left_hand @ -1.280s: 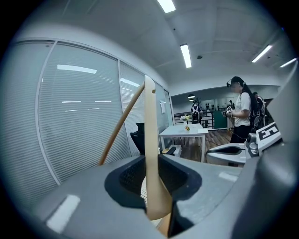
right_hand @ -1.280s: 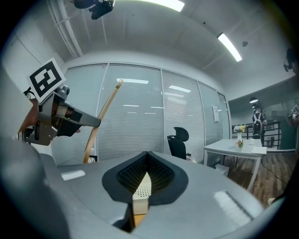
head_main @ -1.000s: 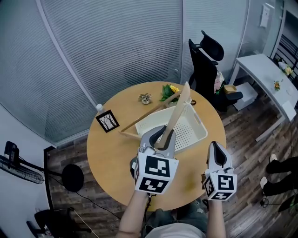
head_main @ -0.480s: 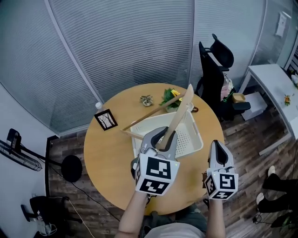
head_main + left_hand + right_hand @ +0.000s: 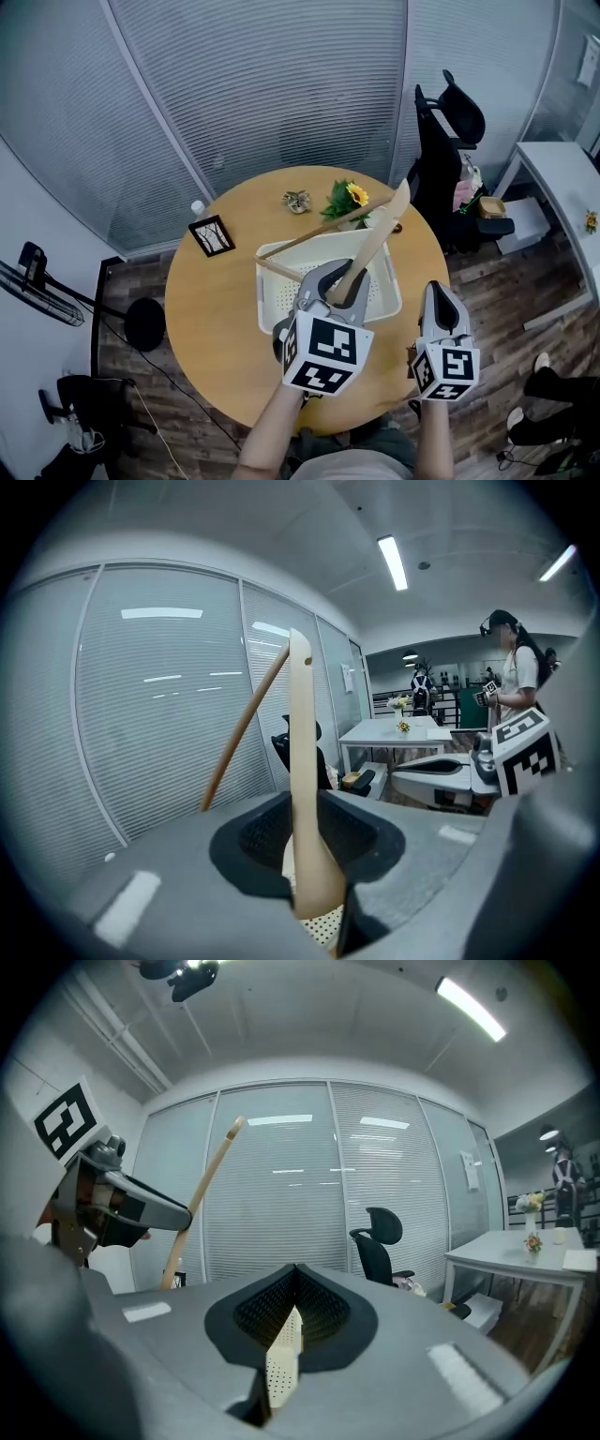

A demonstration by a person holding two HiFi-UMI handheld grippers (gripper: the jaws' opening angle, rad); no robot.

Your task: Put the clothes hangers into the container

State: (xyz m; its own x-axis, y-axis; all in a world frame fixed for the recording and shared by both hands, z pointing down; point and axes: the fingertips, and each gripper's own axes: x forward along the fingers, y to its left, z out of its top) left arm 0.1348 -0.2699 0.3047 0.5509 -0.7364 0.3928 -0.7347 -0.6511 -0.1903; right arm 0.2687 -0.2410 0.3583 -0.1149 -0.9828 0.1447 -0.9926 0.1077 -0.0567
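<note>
The left gripper was clamped on the pale wooden clothes hanger, which stood tilted above the white perforated plastic container. The right gripper hung beside it, jaws together, holding nothing. Beneath lay the round wooden table with a small black picture frame and a yellow flower; beyond were grey slatted blinds, a black office chair and a dark plank floor.

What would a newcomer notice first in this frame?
The wooden hanger stands out, gripped in the left claw and tilted up over the white perforated basket in the middle of the round table. The right claw hovers shut and empty at the table's near right edge.
</note>
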